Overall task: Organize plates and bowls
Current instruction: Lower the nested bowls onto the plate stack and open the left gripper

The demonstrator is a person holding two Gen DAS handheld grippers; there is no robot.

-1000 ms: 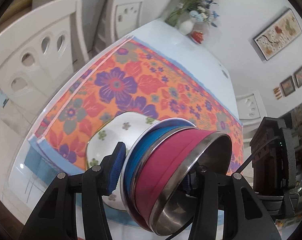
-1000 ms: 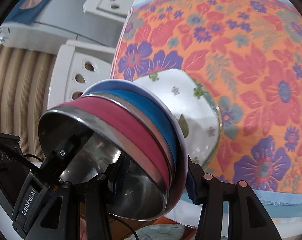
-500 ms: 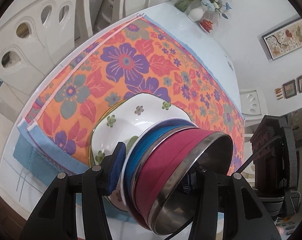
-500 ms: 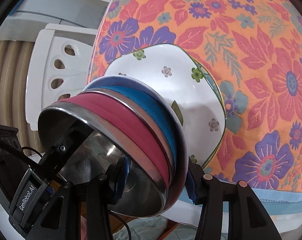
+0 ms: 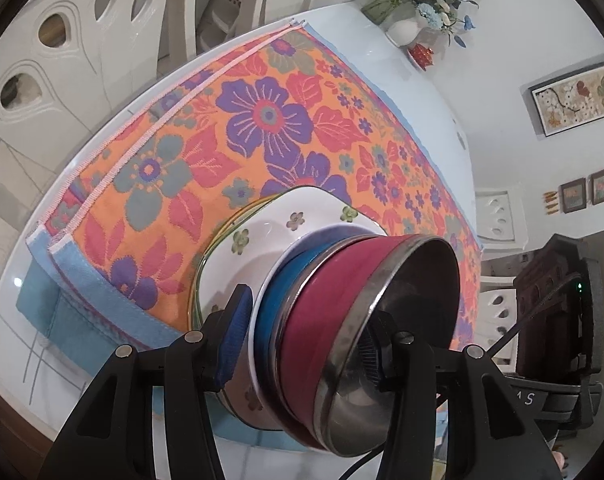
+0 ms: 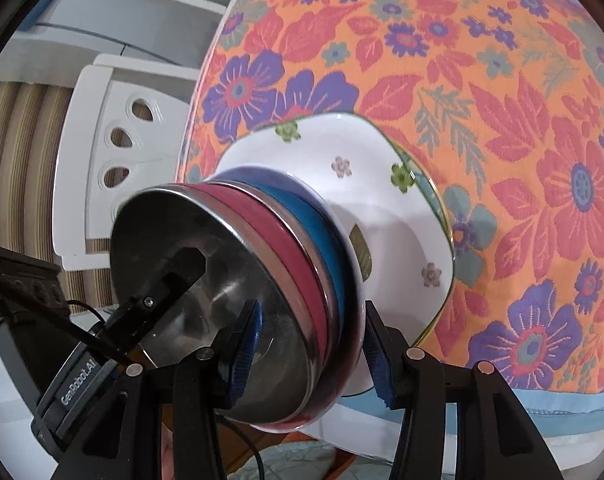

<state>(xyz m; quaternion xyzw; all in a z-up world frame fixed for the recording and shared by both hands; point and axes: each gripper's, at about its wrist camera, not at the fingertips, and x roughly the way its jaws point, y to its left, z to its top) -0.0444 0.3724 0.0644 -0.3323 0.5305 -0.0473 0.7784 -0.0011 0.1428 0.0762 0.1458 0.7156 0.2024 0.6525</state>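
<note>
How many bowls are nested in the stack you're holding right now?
3 visible: the steel bowl with the magenta band innermost, the blue-banded bowl around it, and a white-rimmed bowl outermost, above the flowered plate. Both tongs clamp the stack; more could be hidden inside.

The top bowl (image 5: 401, 332) in my stack is polished steel, mirror-bright inside, banded in matt red; the next wears matt blue. The square plate (image 6: 381, 200) looks like glossy glazed china. The floral cloth (image 6: 501, 100) is coarse woven fabric. My pads (image 6: 375, 364) are ribbed blue rubber on matt black plastic.
</note>
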